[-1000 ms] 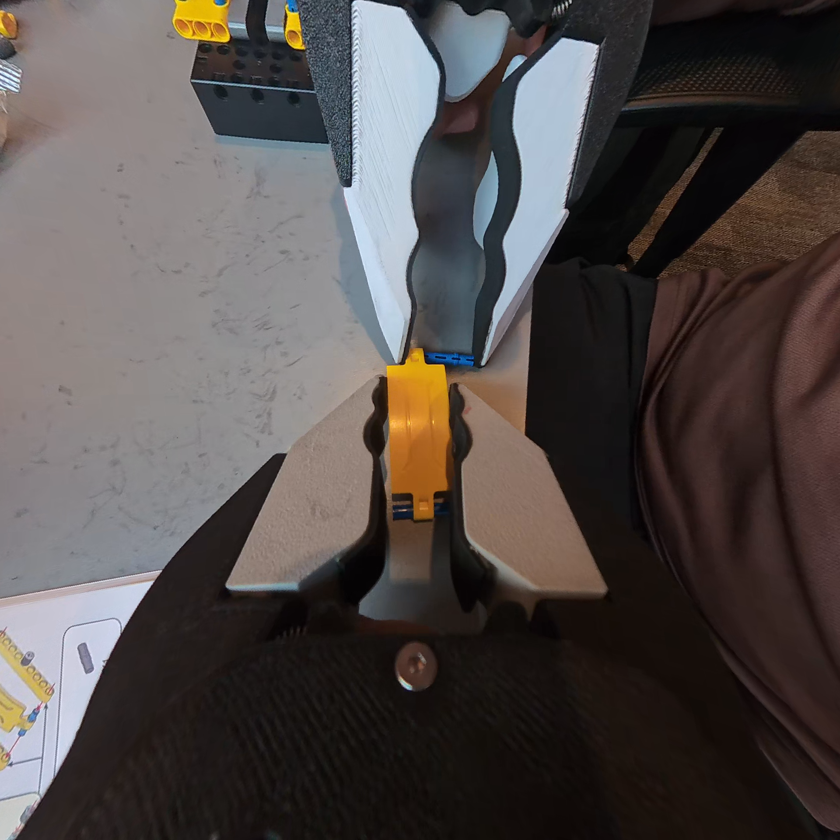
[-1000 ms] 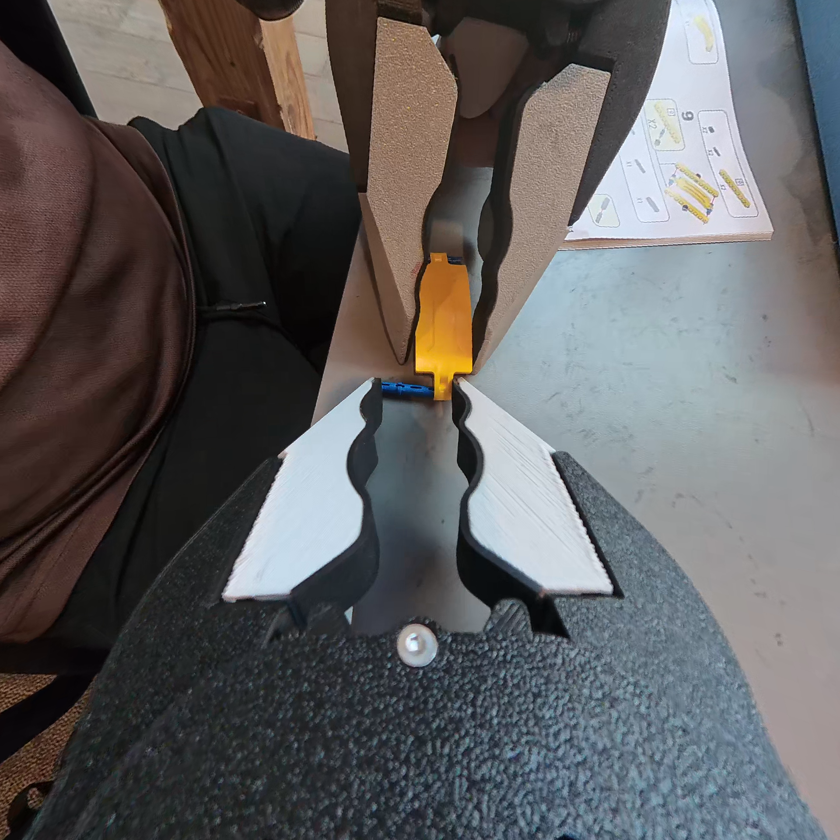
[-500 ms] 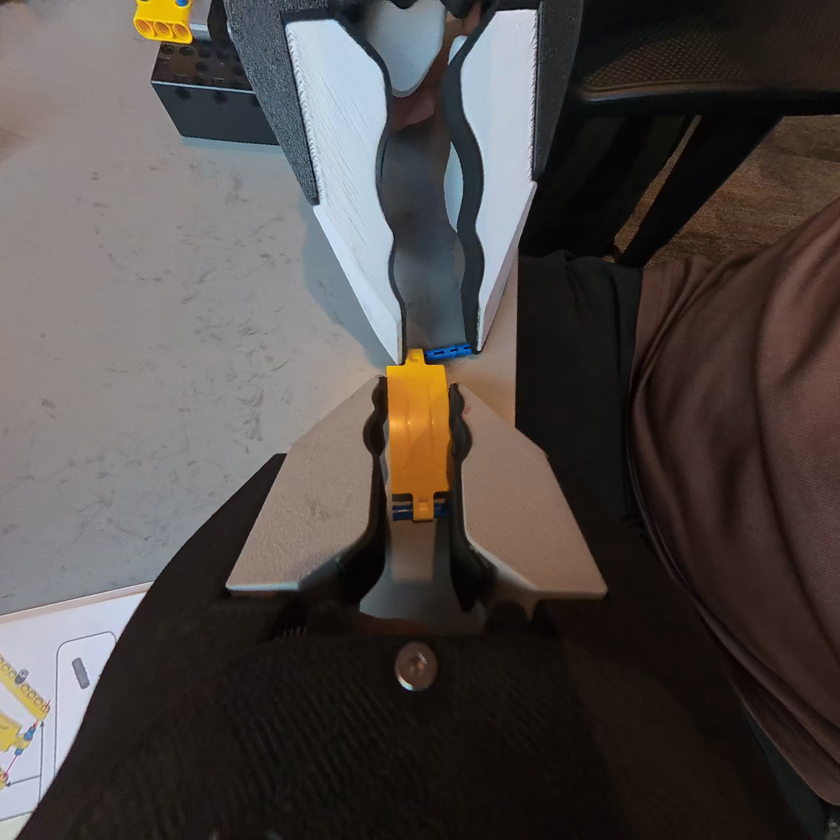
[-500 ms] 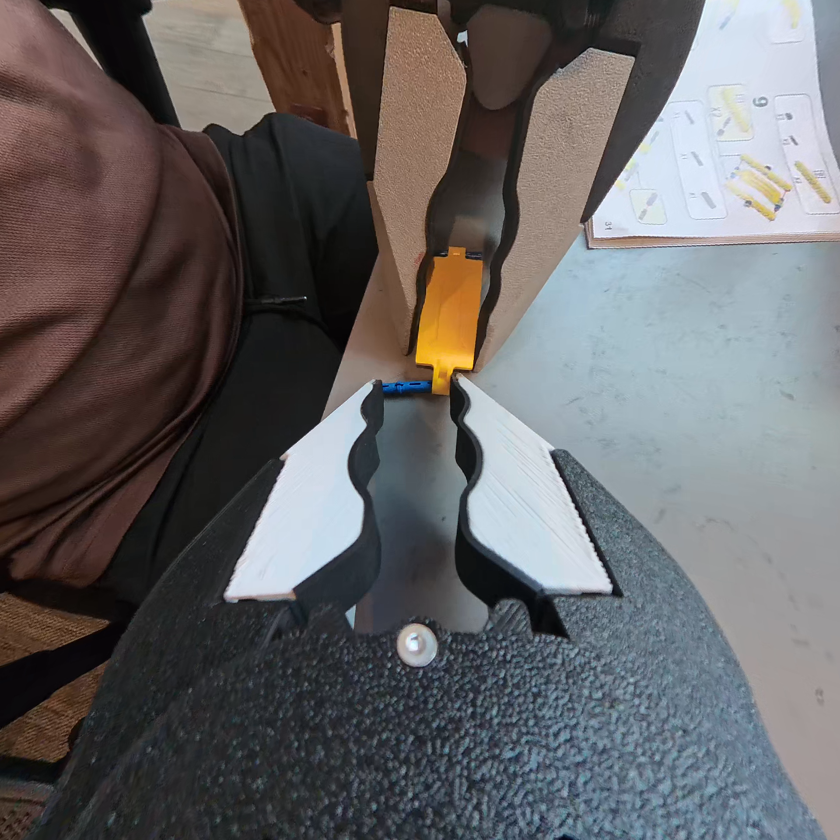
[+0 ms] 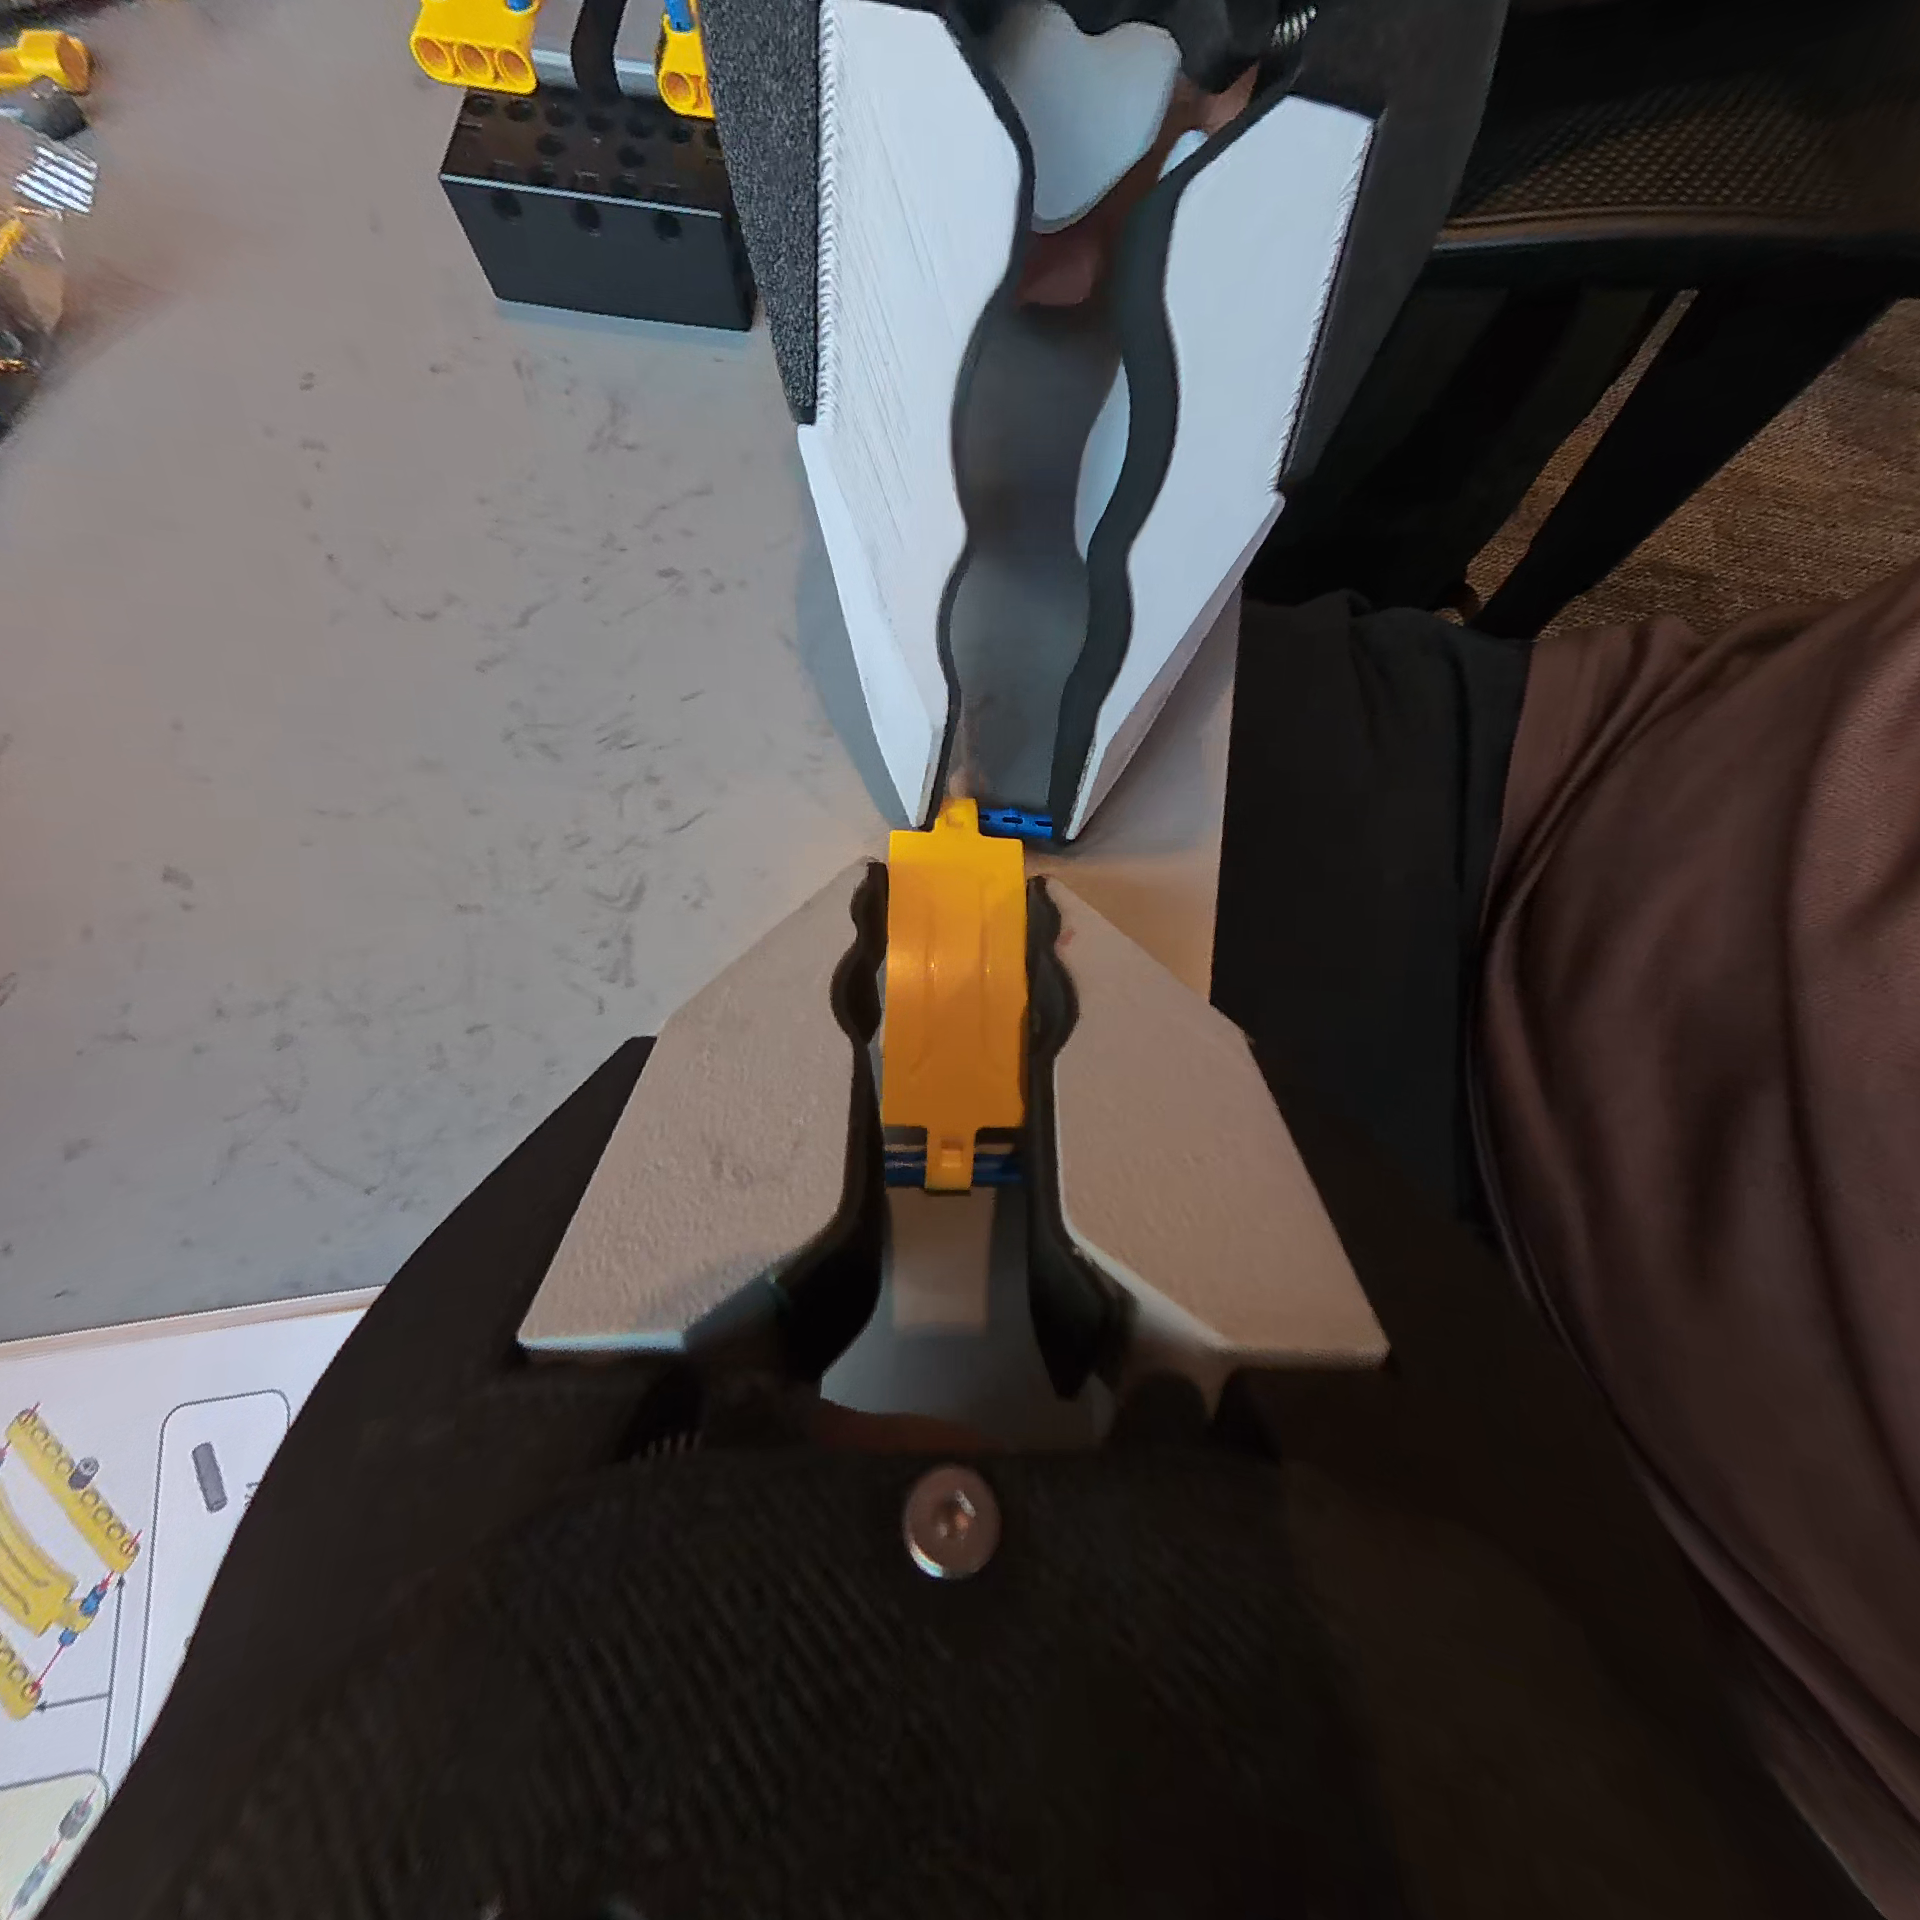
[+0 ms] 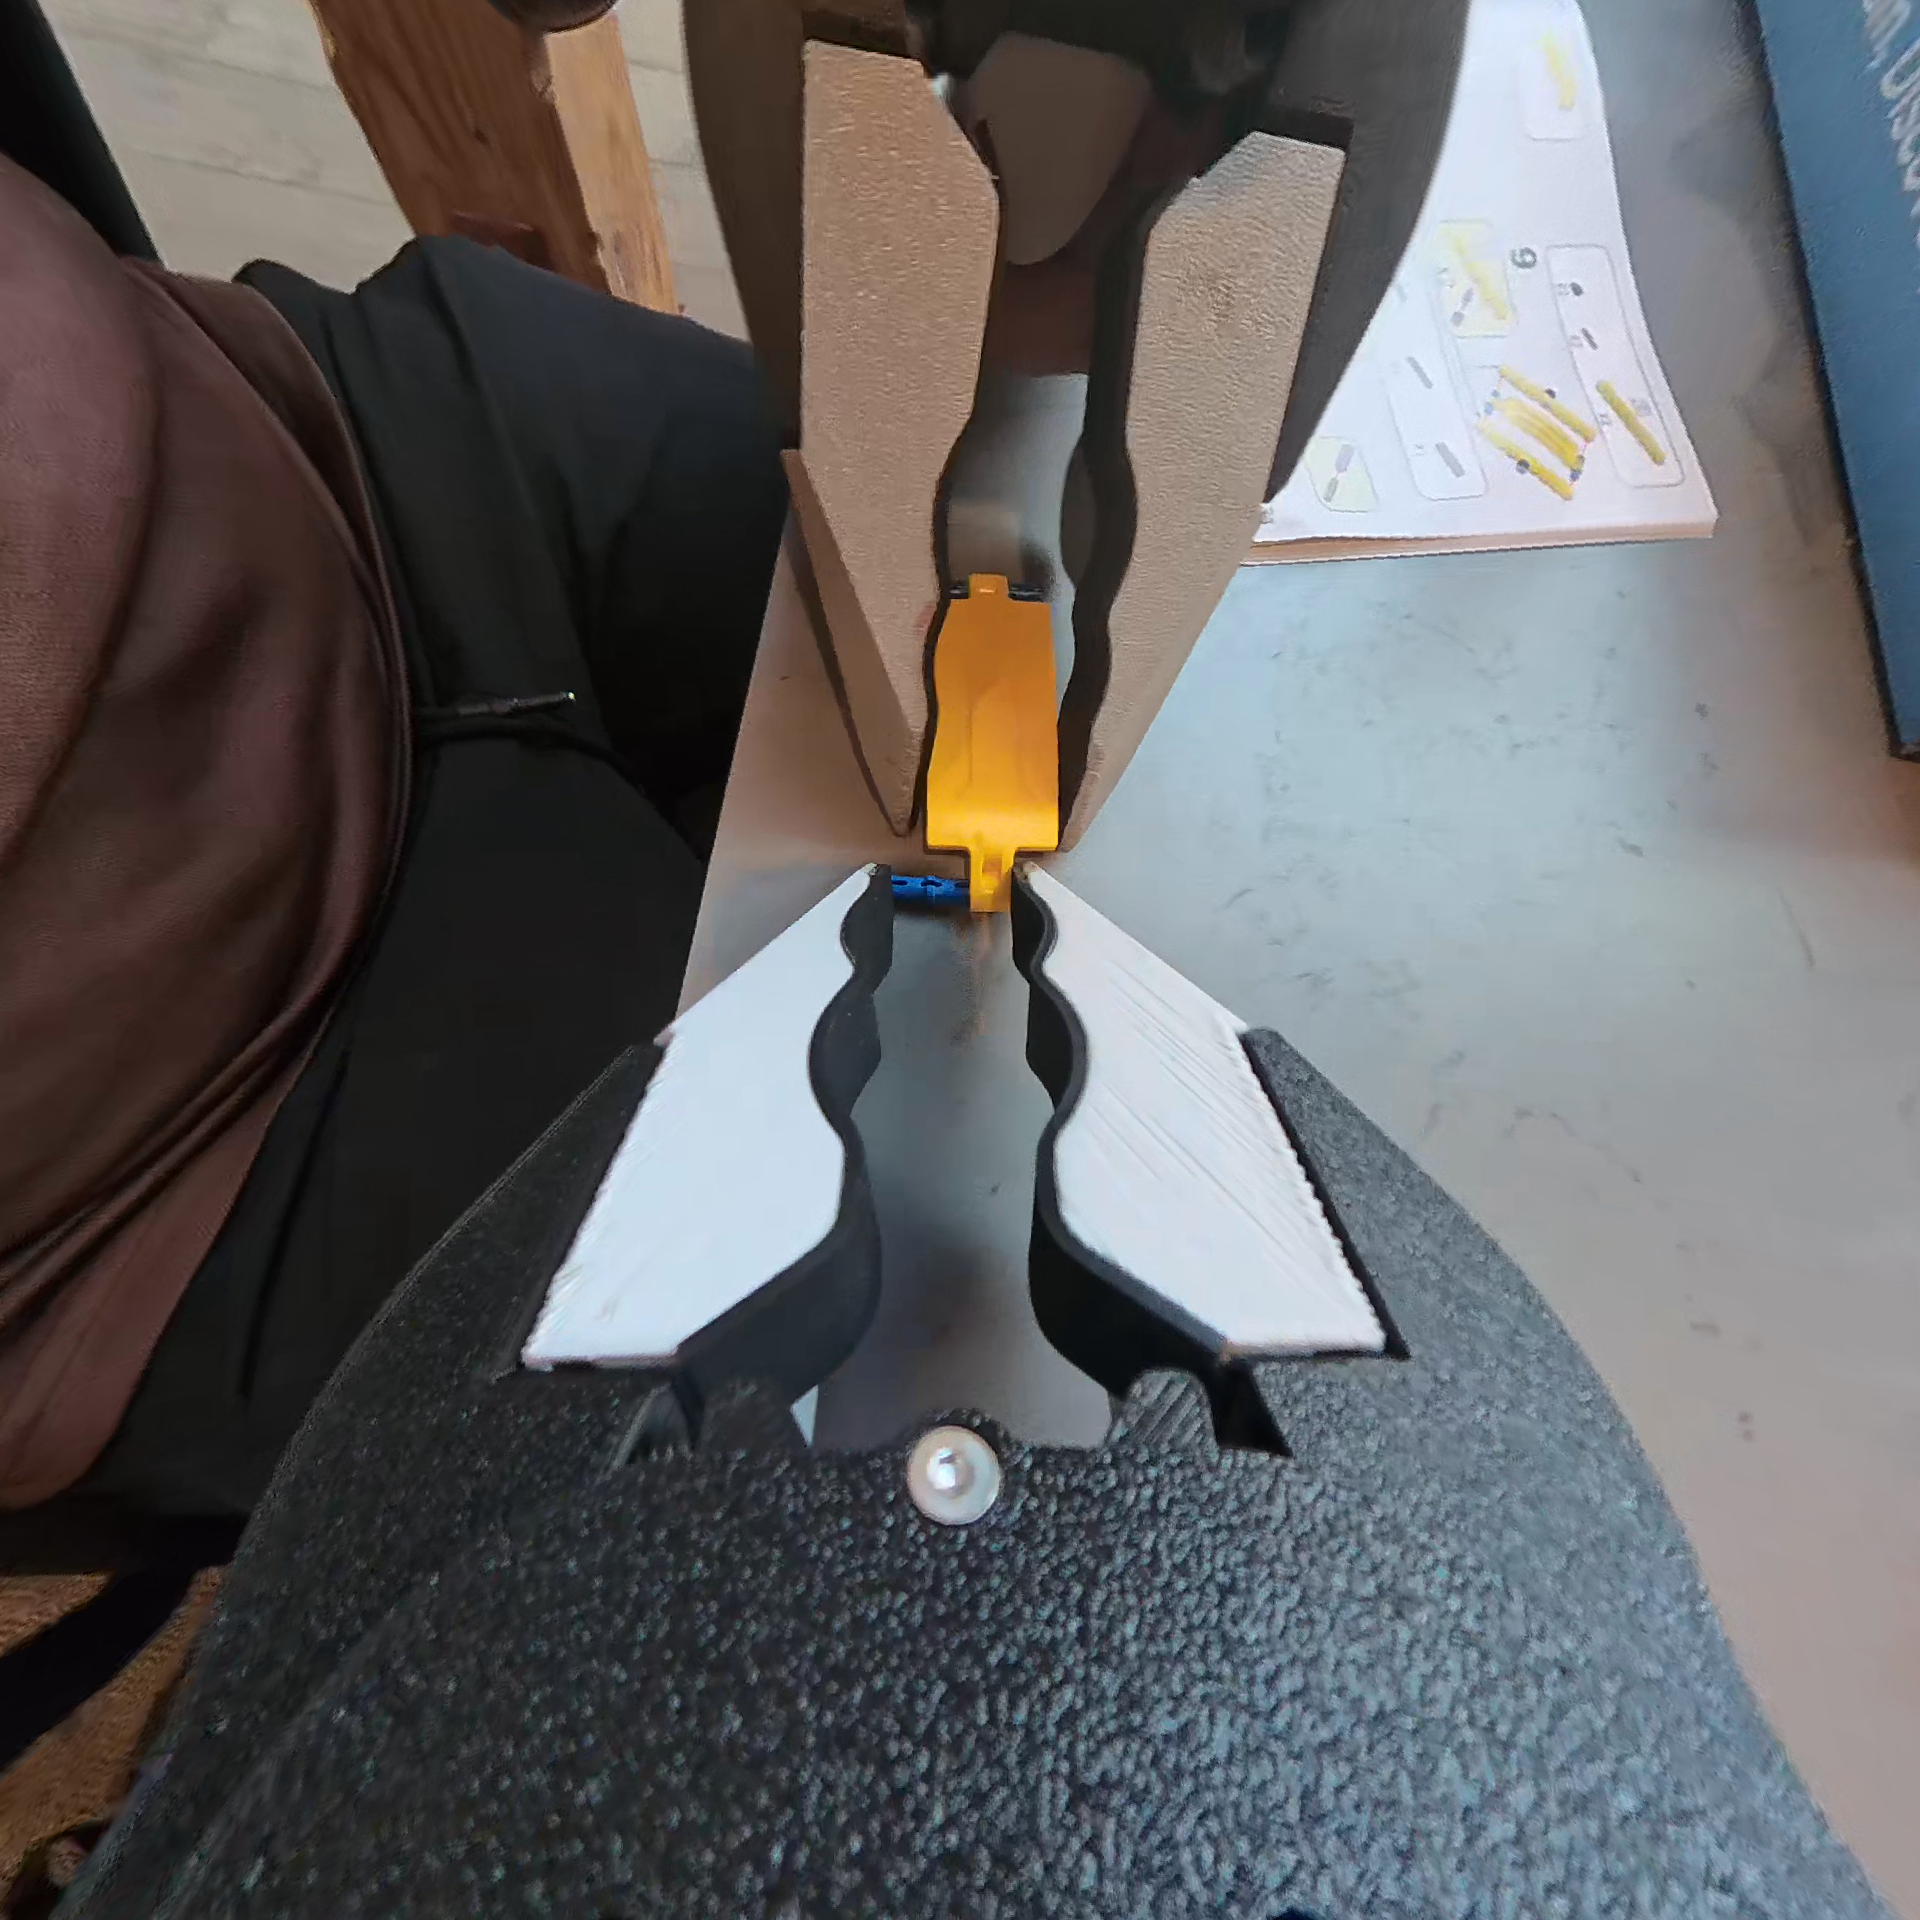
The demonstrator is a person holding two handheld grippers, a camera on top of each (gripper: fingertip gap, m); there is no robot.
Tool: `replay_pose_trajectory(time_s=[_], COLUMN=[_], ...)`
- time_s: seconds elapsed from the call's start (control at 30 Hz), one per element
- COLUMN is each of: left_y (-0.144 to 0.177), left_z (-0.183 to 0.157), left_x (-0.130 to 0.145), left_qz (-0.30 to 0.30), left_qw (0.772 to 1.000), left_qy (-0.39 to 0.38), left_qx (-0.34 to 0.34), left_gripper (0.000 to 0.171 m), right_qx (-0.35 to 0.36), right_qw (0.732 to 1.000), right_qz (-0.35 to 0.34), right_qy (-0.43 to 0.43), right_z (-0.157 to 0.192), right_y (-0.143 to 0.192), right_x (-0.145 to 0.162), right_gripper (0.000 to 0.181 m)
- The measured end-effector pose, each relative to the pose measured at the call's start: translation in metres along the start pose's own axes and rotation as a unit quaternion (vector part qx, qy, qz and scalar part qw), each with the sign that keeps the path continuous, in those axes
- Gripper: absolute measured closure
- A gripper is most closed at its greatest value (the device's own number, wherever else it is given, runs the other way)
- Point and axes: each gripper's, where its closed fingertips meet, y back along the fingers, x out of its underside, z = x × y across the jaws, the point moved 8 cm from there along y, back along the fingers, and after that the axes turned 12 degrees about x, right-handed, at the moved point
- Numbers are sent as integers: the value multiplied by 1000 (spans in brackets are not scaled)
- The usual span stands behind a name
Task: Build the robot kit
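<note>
My left gripper (image 5: 956, 878) is shut on a yellow curved plastic piece (image 5: 954, 997), held lengthwise between its grey fingers. A small tab of the piece sticks out past the tips. My right gripper (image 6: 948, 878), with white fingers, faces it tip to tip and is shut on a short blue pin (image 6: 923, 890). The pin lies crosswise and butts against the yellow tab (image 6: 990, 883). The right gripper (image 5: 997, 816) and the pin (image 5: 1023, 823) also show in the left wrist view. The left gripper (image 6: 990, 826) and the yellow piece (image 6: 992, 717) show in the right wrist view. Both hover over the near edge of the grey table (image 5: 364, 727).
A black perforated block (image 5: 603, 239) with yellow parts on top stands at the back. An instruction sheet (image 5: 125, 1507) (image 6: 1486, 364) lies on the table. A seated person's brown shirt and black trousers (image 5: 1714, 1039) sit right at the table edge. A dark blue box edge (image 6: 1860, 312) is nearby. The tips of both grippers are at nearly the same place.
Both grippers keep their grips and stay tip to tip. The pair swung slightly sideways over the table edge and back. The blue pin stays against the yellow tab.
</note>
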Motion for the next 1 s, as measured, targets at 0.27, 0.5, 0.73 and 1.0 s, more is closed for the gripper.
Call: replay_pose_trajectory(time_s=[0.27,0.5,0.73,1.0], left_y=[2,-2,-5,-6], left_z=[2,-7,-18,-14], left_x=[0,-2,-5,-5], left_qz=[-6,2,23,11], left_qw=[999,998,998,1000], left_qy=[23,-7,-29,0], left_qx=[-49,-61,-55,-19], left_gripper=[148,148,148,148], right_qx=[110,133,138,102], right_qw=[993,991,988,994], right_qz=[28,21,16,4], right_qy=[-18,-17,67,32], right_z=[4,13,24,22], right_y=[16,11,6,7], right_x=[4,1,-9,-5], right_gripper=[151,147,148,151])
